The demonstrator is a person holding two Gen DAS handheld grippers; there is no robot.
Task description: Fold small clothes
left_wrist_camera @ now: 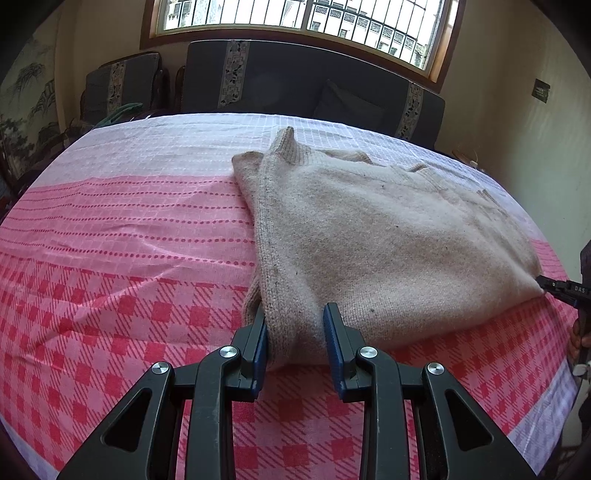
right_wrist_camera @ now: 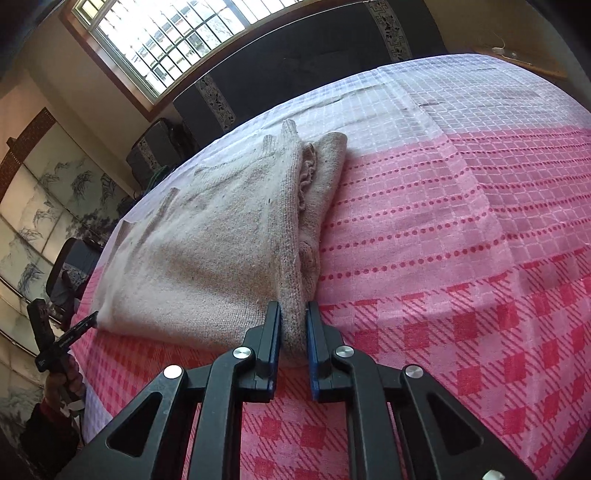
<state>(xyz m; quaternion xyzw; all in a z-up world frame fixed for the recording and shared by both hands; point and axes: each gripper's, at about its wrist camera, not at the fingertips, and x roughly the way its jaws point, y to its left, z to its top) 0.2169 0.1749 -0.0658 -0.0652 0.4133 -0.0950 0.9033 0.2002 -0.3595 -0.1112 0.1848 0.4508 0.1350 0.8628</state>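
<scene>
A beige knitted sweater (left_wrist_camera: 376, 236) lies folded on the pink checked cloth. My left gripper (left_wrist_camera: 295, 317) has its fingers on either side of the sweater's near left corner, with a gap on the right side, so it looks partly open around the fabric. My right gripper (right_wrist_camera: 293, 314) is shut on the sweater's (right_wrist_camera: 207, 251) near right corner. In the left wrist view the right gripper (left_wrist_camera: 543, 286) touches the sweater's right corner. In the right wrist view the left gripper (right_wrist_camera: 94, 319) shows at the sweater's left corner.
The pink and red checked cloth (left_wrist_camera: 122, 266) covers the whole table. A dark sofa (left_wrist_camera: 295, 85) stands behind the table under a barred window (left_wrist_camera: 303, 18). A painted screen (right_wrist_camera: 40, 199) stands at the left.
</scene>
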